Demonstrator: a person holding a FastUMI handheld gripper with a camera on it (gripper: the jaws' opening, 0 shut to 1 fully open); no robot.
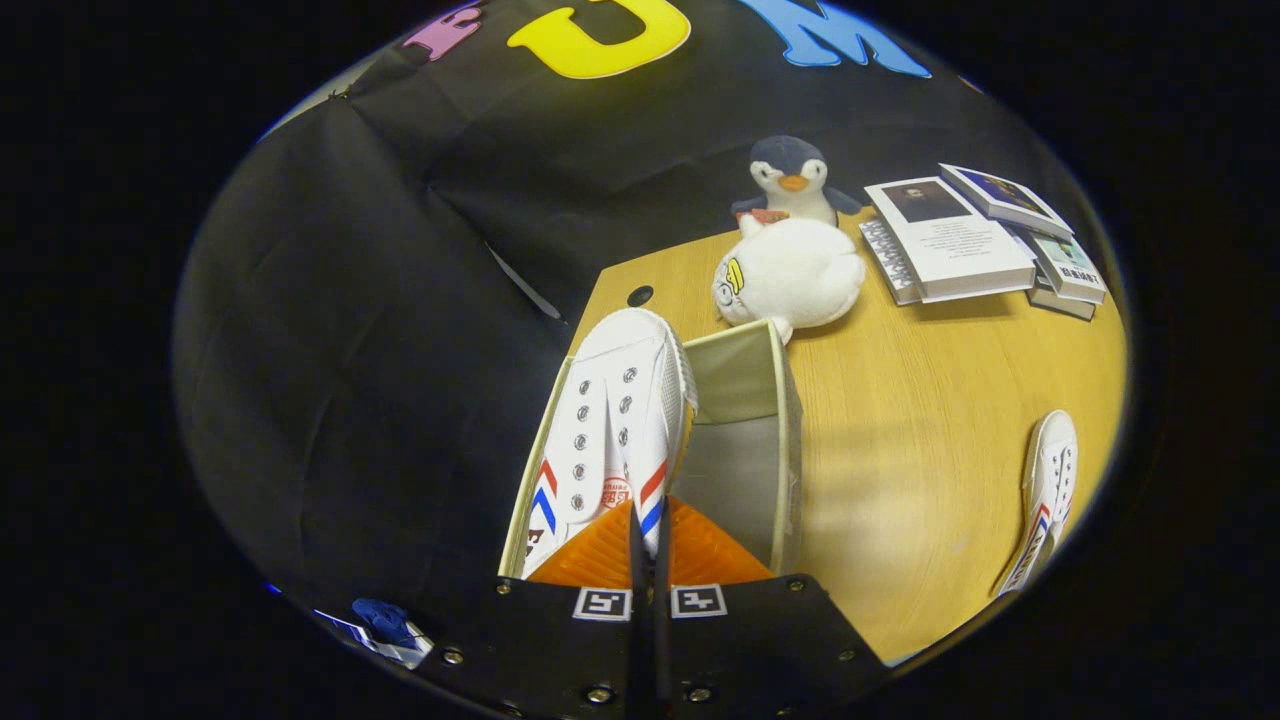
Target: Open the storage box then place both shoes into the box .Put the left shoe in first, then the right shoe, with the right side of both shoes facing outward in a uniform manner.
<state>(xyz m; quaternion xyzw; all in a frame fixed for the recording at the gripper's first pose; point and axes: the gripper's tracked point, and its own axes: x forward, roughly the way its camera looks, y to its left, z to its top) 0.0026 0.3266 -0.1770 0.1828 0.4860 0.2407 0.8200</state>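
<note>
Here the jaws (pixel 648 545) pinch the shoe (pixel 610 420), toe pointing away, over the box (pixel 775 400).

Wooden table (pixel 930 420) stands against black cloth wall (pixel 400 300).

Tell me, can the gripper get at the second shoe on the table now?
Probably not yet. The gripper is shut on the first shoe, held over the open storage box. The second shoe lies on bare table to the right, with nothing around it.
</note>
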